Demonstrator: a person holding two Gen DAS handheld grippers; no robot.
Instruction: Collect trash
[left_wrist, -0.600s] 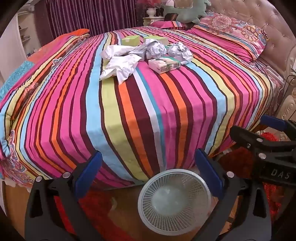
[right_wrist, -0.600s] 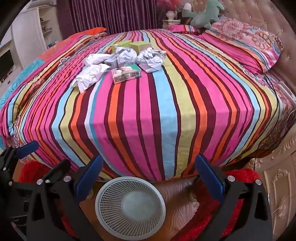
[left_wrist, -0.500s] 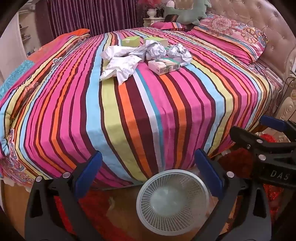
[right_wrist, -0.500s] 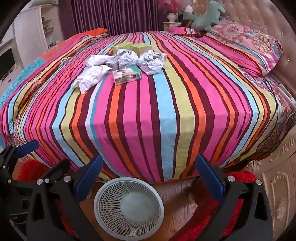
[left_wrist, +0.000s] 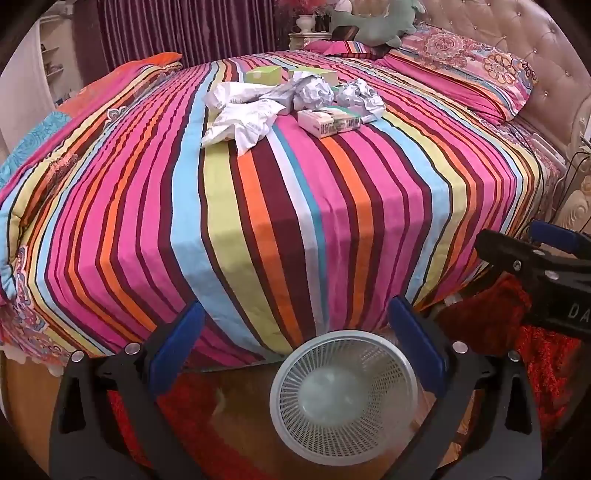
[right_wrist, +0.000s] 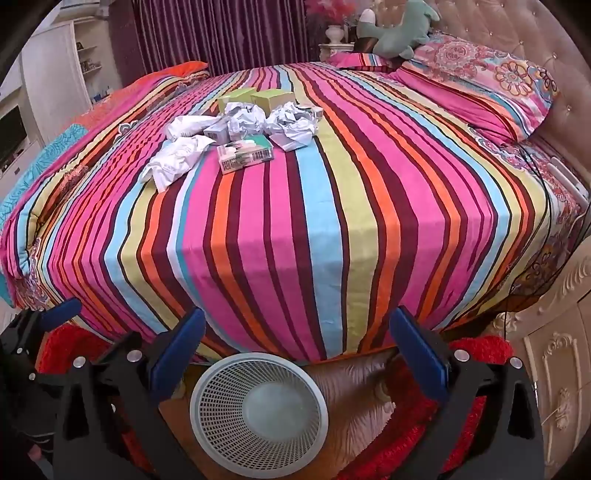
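A heap of trash lies far out on the striped bed: crumpled white paper, foil-like paper balls, a flat printed carton and two green boxes. On the floor at the bed's foot stands an empty white mesh bin. My left gripper and right gripper both hover above the bin, well short of the trash, jaws wide open with nothing between them.
Floral pillows and a green plush toy sit by the tufted headboard. Red rug covers the wooden floor beside the bin. A carved white cabinet stands at the right, purple curtains behind.
Both views have drifted slightly; the bin sits a little further left under each gripper. The trash and jaws are unchanged.
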